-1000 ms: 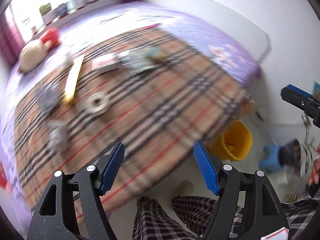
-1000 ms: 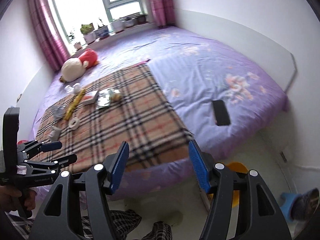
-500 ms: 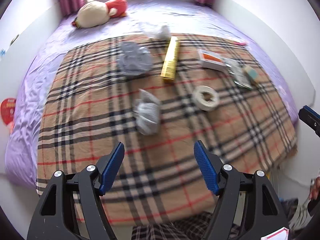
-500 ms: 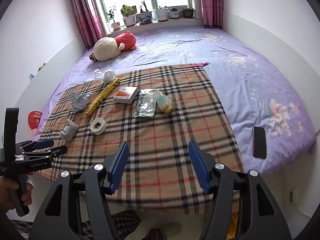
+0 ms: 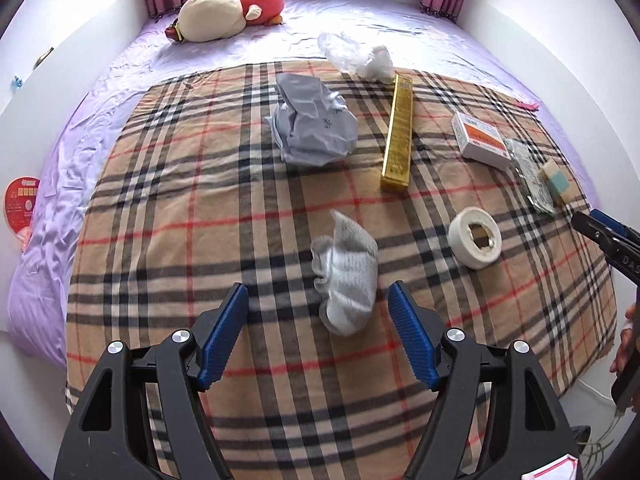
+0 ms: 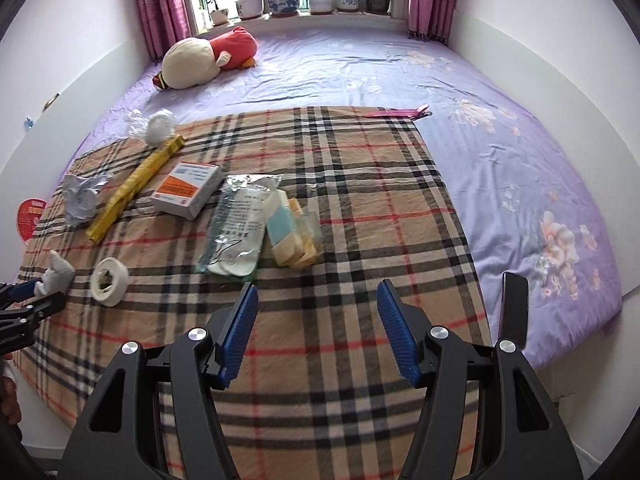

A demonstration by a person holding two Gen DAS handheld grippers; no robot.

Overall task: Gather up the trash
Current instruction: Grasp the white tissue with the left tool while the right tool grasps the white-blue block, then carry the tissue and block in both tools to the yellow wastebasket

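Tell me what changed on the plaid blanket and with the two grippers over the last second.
Both grippers swung from the bed's edge and floor to over the plaid blanket. The left gripper now hangs open close to the crumpled white paper; the right gripper is open over bare plaid. Nothing was gripped or released. The tape roll, gold box and other litter lie where they were.

Left gripper (image 5: pixel 318 336) and right gripper (image 6: pixel 316 330) both point downward, jaws apart, holding nothing.
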